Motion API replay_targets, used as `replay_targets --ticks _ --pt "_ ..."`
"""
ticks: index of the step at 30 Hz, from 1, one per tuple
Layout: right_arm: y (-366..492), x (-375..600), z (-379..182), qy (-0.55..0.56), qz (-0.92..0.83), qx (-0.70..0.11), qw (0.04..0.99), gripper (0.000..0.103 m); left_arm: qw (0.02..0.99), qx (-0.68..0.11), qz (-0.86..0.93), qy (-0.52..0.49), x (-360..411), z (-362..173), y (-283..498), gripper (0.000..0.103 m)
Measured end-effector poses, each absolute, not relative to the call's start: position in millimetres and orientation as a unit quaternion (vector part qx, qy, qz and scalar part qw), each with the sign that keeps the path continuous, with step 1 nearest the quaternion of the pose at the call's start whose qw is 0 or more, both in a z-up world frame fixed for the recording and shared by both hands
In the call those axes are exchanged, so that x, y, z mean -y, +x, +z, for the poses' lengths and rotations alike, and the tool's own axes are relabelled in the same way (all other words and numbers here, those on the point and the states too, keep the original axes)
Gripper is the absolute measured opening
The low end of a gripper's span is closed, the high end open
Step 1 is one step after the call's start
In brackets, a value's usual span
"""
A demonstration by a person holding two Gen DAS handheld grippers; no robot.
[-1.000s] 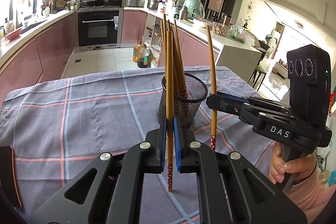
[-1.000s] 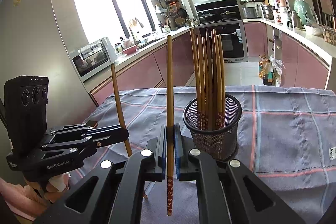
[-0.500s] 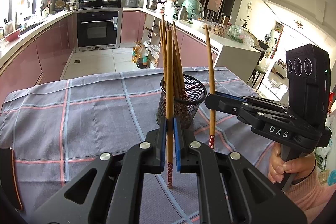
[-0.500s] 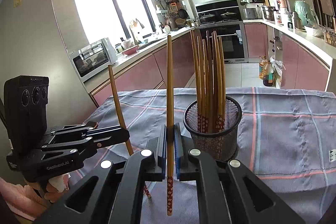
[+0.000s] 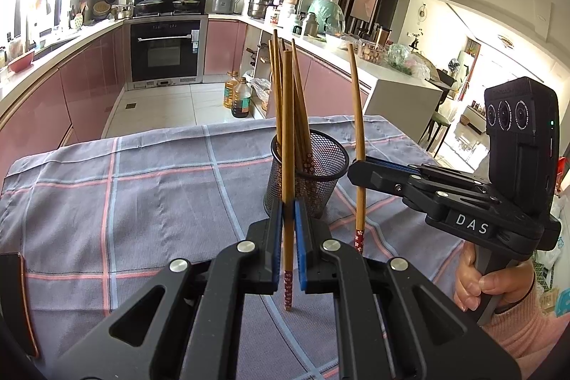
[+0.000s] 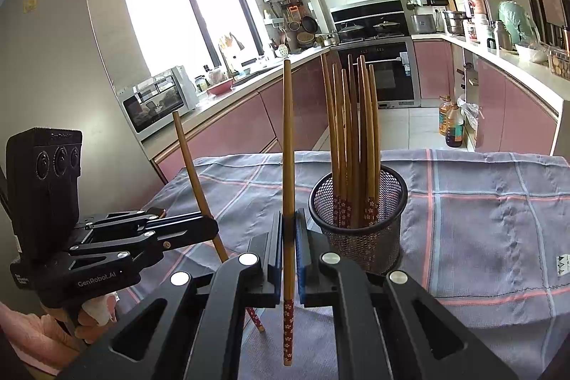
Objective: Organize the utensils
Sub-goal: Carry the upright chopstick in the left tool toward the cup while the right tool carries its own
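My left gripper (image 5: 288,234) and right gripper (image 6: 289,244) each pinch one chopstick (image 5: 288,138) upright, ready for the cup (image 5: 309,177) mid-table.

Both wrist views closely share the mesh cup (image 5: 309,173).

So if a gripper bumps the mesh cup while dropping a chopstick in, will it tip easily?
Probably yes. The mesh cup looks thin and light, and the tall chopsticks inside rise far above its rim, raising the weight. The checked cloth under it may also slide or wrinkle.
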State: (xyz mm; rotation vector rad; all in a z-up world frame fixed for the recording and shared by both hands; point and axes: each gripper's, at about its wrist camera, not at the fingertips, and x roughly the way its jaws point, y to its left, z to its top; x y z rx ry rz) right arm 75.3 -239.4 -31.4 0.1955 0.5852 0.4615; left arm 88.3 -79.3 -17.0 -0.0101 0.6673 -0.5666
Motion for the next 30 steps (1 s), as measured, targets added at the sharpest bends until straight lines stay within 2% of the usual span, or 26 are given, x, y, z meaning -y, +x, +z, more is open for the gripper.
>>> replay_targets --ticks 30 --pt "80.7 242.9 -23.6 0.095 0.224 -0.274 0.930 0.006 0.905 -0.316 -0.286 -0.005 82.3 -7.2 92.4 0.008"
